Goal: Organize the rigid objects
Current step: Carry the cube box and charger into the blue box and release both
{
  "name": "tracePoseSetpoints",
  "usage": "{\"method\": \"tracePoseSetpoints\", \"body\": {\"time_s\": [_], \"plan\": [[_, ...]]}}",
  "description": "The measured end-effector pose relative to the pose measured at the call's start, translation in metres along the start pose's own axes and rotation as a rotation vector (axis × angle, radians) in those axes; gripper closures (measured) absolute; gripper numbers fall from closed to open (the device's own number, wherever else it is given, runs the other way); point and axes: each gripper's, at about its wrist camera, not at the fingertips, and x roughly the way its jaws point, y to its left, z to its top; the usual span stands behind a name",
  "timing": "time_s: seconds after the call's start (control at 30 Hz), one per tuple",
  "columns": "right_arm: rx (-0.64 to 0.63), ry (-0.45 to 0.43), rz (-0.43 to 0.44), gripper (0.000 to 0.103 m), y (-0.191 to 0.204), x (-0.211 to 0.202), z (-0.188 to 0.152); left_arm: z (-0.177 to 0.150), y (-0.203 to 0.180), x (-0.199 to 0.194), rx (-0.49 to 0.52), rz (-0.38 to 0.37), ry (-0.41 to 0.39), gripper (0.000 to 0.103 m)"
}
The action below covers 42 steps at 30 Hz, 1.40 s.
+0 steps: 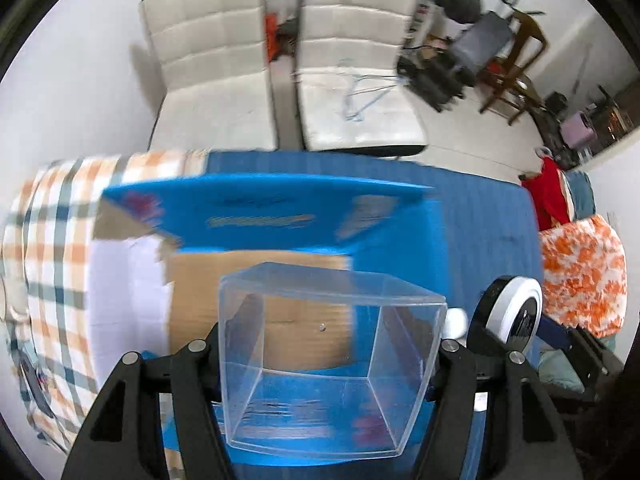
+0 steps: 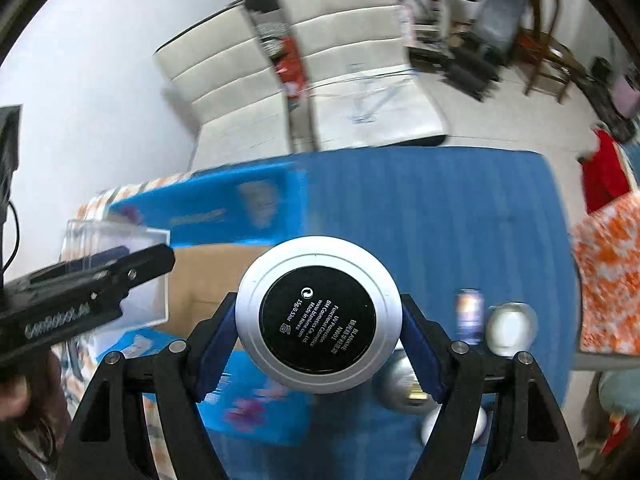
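1. Gripping a clear, square, thin-walled plastic box (image 1: 328,360) by its two side walls, the left hand-held gripper (image 1: 326,364) hovers over the open blue cardboard carton (image 1: 280,208); the box looks light, stiff, slick and likely to crack if squeezed.
2. Clamped between the fingers of the right hand-held gripper (image 2: 318,316), the round silver-and-black cosmetic compact (image 2: 318,314) seems hard and smooth; its rim gives the best hold.
3. Its label reads "BLANKME", "UV Protection", "Made in Korea".
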Motion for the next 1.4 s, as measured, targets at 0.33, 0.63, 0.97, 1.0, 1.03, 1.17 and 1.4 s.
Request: {"method": "tracePoseSetpoints", "body": {"time_s": [0.33, 0.63, 0.97, 1.0, 1.03, 1.17, 1.4], "plan": [[-0.094, 0.149, -0.010, 0.025, 0.087, 0.111, 0.006, 0.020, 0.087, 0.097, -0.102, -0.093, 0.180, 0.040], [-0.144, 0.217, -0.064, 0.025, 0.096, 0.171, 0.013, 0.021, 0.084, 0.137, -0.105, -0.161, 0.287, 0.040], [-0.148, 0.235, -0.112, 0.024, 0.110, 0.185, 0.025, 0.024, 0.072, 0.132, -0.067, -0.135, 0.290, 0.040], [-0.140, 0.243, -0.110, 0.023, 0.109, 0.188, 0.029, 0.025, 0.074, 0.132, -0.065, -0.130, 0.293, 0.040], [-0.134, 0.250, -0.108, 0.023, 0.109, 0.188, 0.030, 0.024, 0.073, 0.130, -0.062, -0.125, 0.298, 0.040], [-0.124, 0.260, -0.109, 0.019, 0.108, 0.186, 0.036, 0.018, 0.075, 0.131, -0.056, -0.114, 0.325, 0.022], [-0.113, 0.239, -0.146, 0.009, 0.105, 0.159, 0.036, 0.004, 0.071, 0.097, -0.031, -0.065, 0.273, 0.000]]}}
